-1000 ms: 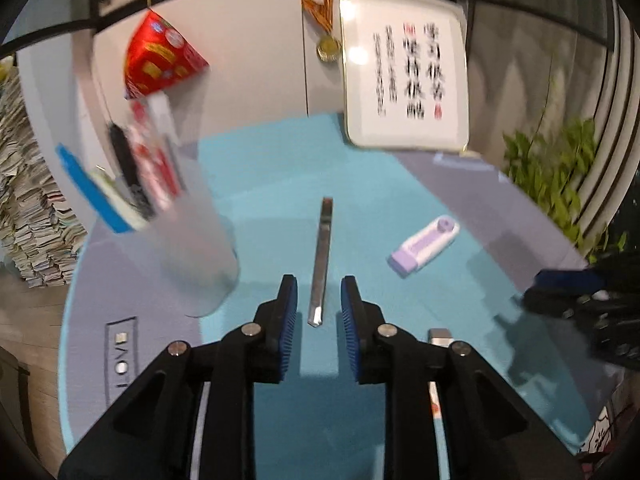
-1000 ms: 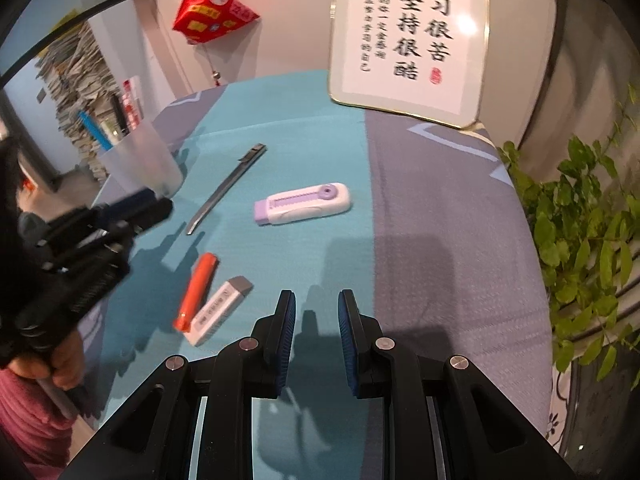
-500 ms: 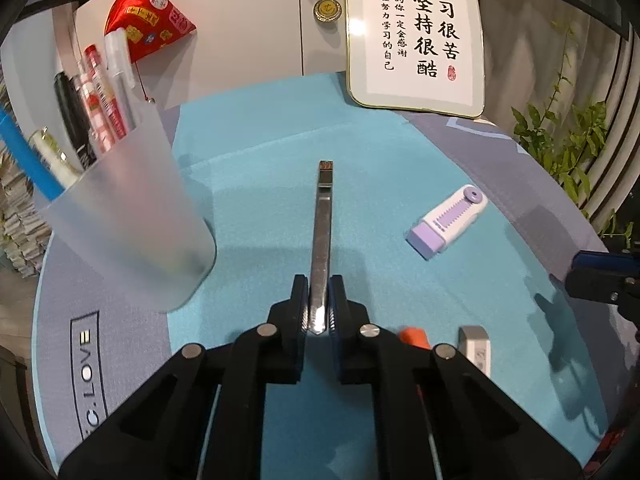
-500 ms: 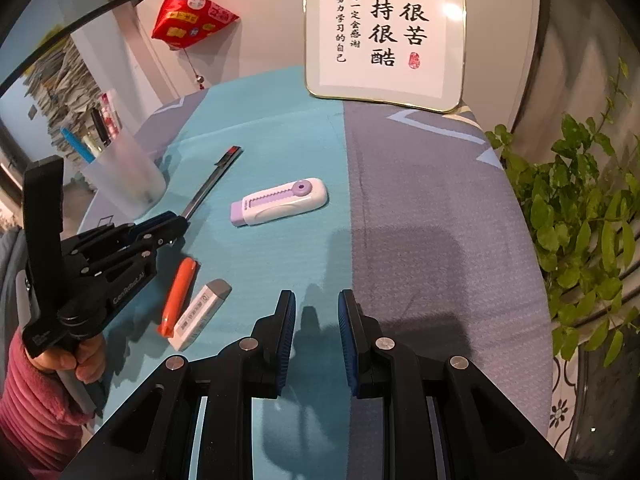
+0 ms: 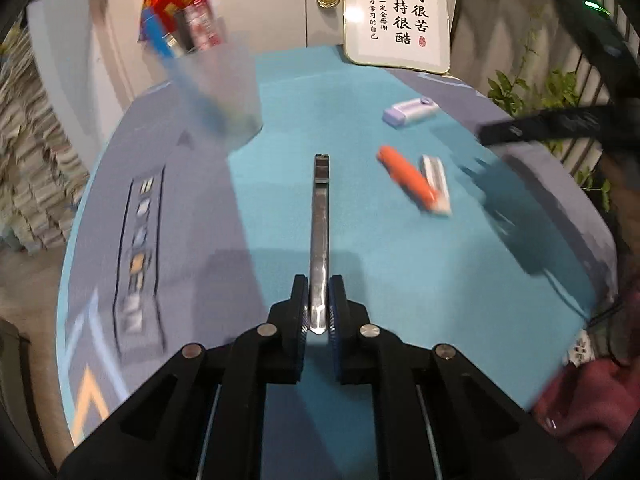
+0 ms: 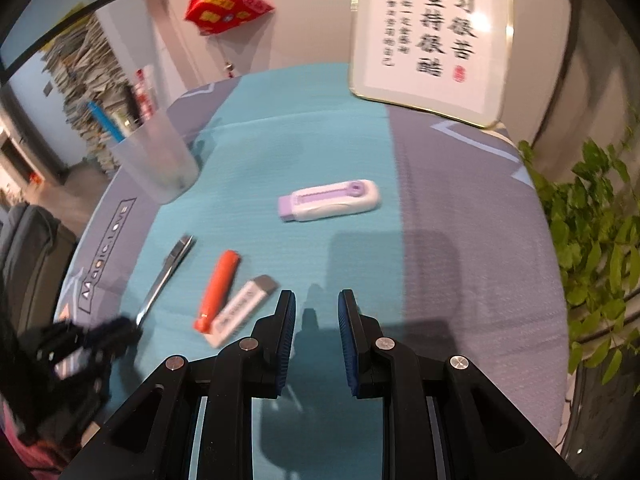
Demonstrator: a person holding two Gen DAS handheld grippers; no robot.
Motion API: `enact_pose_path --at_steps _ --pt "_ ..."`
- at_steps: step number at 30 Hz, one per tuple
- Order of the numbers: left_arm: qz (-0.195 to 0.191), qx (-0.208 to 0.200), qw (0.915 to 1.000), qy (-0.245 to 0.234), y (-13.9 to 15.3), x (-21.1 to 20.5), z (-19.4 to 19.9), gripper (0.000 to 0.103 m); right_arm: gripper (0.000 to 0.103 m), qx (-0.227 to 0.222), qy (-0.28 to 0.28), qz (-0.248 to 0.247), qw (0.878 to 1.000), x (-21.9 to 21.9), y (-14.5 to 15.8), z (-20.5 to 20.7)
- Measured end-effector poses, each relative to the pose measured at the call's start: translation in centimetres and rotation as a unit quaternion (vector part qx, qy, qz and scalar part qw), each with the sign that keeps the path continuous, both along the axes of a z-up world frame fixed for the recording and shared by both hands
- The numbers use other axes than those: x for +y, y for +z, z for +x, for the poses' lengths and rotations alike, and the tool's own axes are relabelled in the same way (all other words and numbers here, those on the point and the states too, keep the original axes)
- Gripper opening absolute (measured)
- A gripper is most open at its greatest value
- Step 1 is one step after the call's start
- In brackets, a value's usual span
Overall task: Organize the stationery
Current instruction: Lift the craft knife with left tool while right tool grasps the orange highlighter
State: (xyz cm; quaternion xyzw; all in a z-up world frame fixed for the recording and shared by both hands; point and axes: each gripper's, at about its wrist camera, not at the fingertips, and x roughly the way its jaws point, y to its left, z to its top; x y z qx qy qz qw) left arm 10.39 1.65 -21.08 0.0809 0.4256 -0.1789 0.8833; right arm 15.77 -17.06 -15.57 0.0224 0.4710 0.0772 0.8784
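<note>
My left gripper [image 5: 319, 296] is shut on the near end of a slim metal utility knife [image 5: 320, 220], which sticks straight out ahead over the teal cloth. In the right wrist view the knife [image 6: 168, 272] slants up from the blurred left gripper [image 6: 120, 328]. A frosted cup [image 5: 224, 92] with several pens stands far left. An orange pen [image 6: 220, 288] and a white eraser [image 6: 244, 304] lie side by side just ahead-left of my right gripper [image 6: 316, 300], which is open and holds nothing. A purple-and-white slider eraser [image 6: 330, 200] lies farther off.
A framed calligraphy board [image 6: 428, 36] leans on the wall at the back of the table. A green plant [image 6: 592, 216] stands past the right edge. Stacked papers [image 6: 88, 72] rise beyond the left side. A person's red sleeve [image 5: 592, 396] is at the lower right.
My left gripper went from open around the knife's end to shut on it, then carried it back and left, away from the cup. The right gripper barely shifted.
</note>
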Motion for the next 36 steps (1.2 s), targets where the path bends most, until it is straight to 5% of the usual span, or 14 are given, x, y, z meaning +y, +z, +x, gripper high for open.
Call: enact_pose_path --at_steps 10,23,27,36 --pt "-0.012 -0.009 0.9998 0.013 0.2 1.7 -1.9 0.011 0.021 0.014 0.068 -0.011 0.998 6.6 -0.7 2.4" --pt "-0.021 -0.022 0.9995 0.008 0.6 0.2 3.2 0.018 0.021 0.050 0.051 -0.022 0.997 7.8 -2.4 4.4" --pt "-0.024 -0.013 0.9996 0.004 0.5 -0.7 4.3 0.028 0.021 0.059 0.056 -0.031 0.996 8.1 -2.9 4.7" --pt "-0.007 -0.012 0.9999 0.006 0.0 -1.9 5.9 0.029 0.021 0.032 0.066 -0.032 0.997 7.9 -3.1 3.9"
